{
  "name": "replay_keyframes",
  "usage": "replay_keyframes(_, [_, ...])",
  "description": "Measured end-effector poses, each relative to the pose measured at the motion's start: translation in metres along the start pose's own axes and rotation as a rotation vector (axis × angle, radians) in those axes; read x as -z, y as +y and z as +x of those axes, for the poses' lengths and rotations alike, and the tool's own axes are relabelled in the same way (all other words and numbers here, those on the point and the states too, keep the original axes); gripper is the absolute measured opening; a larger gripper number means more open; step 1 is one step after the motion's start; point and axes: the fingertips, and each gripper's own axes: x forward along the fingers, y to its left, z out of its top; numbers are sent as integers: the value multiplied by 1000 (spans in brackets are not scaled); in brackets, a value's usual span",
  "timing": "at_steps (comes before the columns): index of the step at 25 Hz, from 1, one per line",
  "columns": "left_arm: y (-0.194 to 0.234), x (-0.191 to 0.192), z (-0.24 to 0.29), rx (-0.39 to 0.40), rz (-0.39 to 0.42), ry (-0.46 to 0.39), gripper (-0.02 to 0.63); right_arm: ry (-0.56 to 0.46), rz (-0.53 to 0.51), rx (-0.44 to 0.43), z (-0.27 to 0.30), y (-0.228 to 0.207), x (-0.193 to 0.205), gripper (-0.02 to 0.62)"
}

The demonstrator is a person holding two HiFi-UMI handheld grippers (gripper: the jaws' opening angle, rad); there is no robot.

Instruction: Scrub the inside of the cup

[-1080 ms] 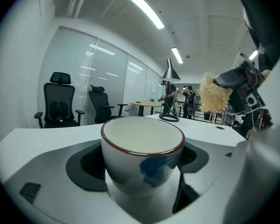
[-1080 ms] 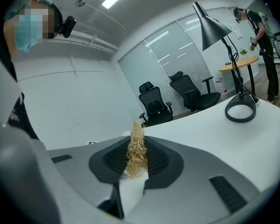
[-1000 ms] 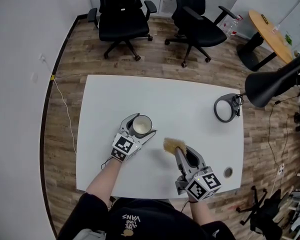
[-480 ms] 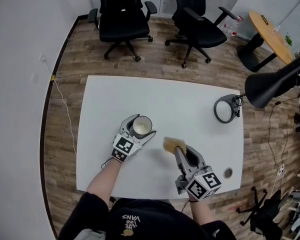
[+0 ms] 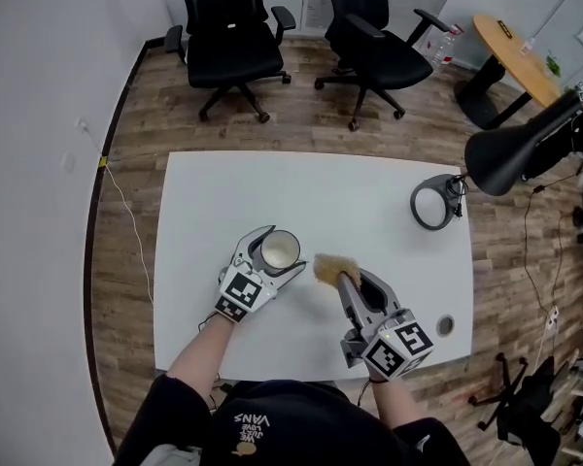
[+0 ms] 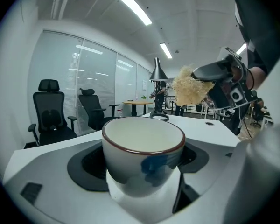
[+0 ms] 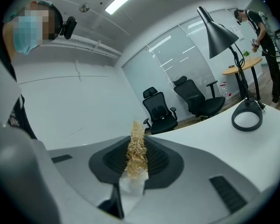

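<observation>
Holding the cup point(image 5: 280, 251) upright, mouth up, over the table point(image 5: 369, 192), the left gripper point(image 5: 275, 247) is clamped round its wall. The right gripper point(image 5: 344, 283) pinches a scrubber point(image 5: 332, 269), just right of the cup and above rim level, not inside. Judgement: the scrubber must go left and down into the mouth.

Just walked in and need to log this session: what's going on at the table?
A person works over a white table with two grippers. The left gripper is shut on a white cup with a dark rim, holding it upright. The right gripper is shut on a tan fibrous scrubber, held beside the cup and not yet inside it.
</observation>
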Motion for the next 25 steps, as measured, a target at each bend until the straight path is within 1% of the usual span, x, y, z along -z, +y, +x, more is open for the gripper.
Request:
replay_keyframes(3, [-5,-13,-7,-1,19,6,403,-26,-6,-10,-3,8,-13,78])
replay_keyframes(9, [-21,-39,-25,-14,90,33,403,-81,-20,-40,-10,25,-35,78])
replay_keyframes(14, [-36,-65,-38,-15,153,34,403,-128,-40,-73,-19,40,-52,78])
replay_keyframes(17, [-39,-77,-47,-32,186,48,403,-149,-57,-91,-24,52,-62,78])
replay_keyframes(22, [-52,-86,-60,-47,284,85,403,-174,-90,-127,-32,72,-71,78])
replay_keyframes(25, [-60,-88,-64,-44,308,95,403,-171,-101,-147,-34,82,-70,78])
